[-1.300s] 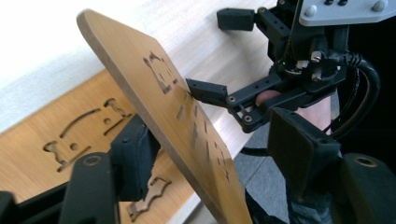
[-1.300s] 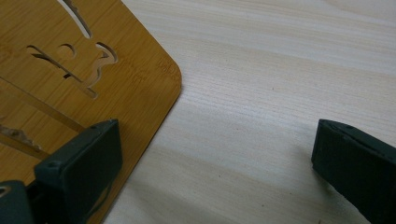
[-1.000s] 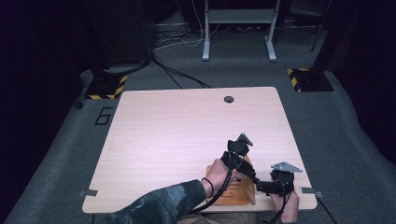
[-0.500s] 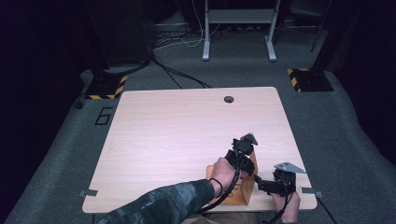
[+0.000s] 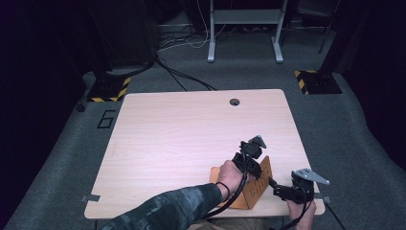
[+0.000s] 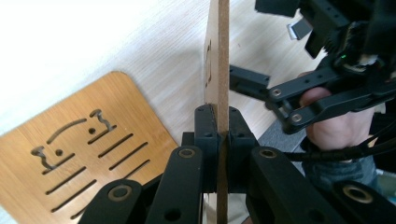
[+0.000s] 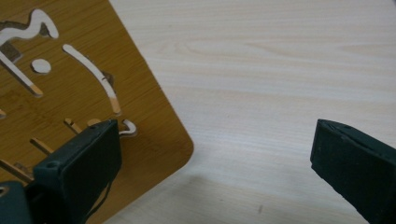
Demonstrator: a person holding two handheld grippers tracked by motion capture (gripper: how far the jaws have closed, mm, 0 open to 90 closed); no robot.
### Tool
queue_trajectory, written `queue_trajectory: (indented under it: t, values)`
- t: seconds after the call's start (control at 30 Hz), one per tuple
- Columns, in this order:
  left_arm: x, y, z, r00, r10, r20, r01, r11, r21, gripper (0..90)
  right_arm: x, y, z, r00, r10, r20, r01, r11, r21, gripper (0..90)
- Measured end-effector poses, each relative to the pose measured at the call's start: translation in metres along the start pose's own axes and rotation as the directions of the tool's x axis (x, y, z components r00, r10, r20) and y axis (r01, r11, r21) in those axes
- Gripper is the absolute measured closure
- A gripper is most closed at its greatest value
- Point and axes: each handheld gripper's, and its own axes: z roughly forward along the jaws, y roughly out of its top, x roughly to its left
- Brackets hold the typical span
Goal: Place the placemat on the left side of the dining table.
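**Between the left tool's pads: an upright wooden panel, with the right tool open beside it**

Between the pads of our left tool [image 6: 222,140] stands a thin wooden panel [image 6: 217,70], clamped on edge. Its jaws have just been closing and now press both faces of the panel. The panel's long axis runs straight ahead, away from this tool, and it rises upright from the bench [image 5: 191,134].

Below and to the left of that tool, a second wooden board [image 6: 79,154] lies flat, cut through with slots and curved lines.

Across the upright panel, on its far side, we see our right tool [image 6: 299,100], the farther one from the panel. Its jaws stand wide apart with nothing between them. Its own view looks down at the slotted board's rounded corner [image 7: 154,135], which lies just ahead of its left jaw.

From above, both tools [image 5: 249,155] work near our edge of the pale wood bench. Beyond it lie grey carpet, cables and a dark room.
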Motion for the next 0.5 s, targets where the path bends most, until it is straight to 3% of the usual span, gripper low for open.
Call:
queue_trajectory:
  t: [0.13,0.5]
  values:
    - [0.004,0.004,-0.014,0.9999,0.006,-0.013,-0.006,0.9995,-0.031,86.5,-0.008,0.002,-0.002,0.9998,0.001,0.021,-0.001,1.0,-0.006,1.1]
    - [0.027,0.008,-0.046,0.9986,-0.005,-0.053,0.001,0.9969,-0.078,86.5,-0.009,0.002,0.029,0.9952,-0.073,0.065,0.064,0.989,0.134,0.7]
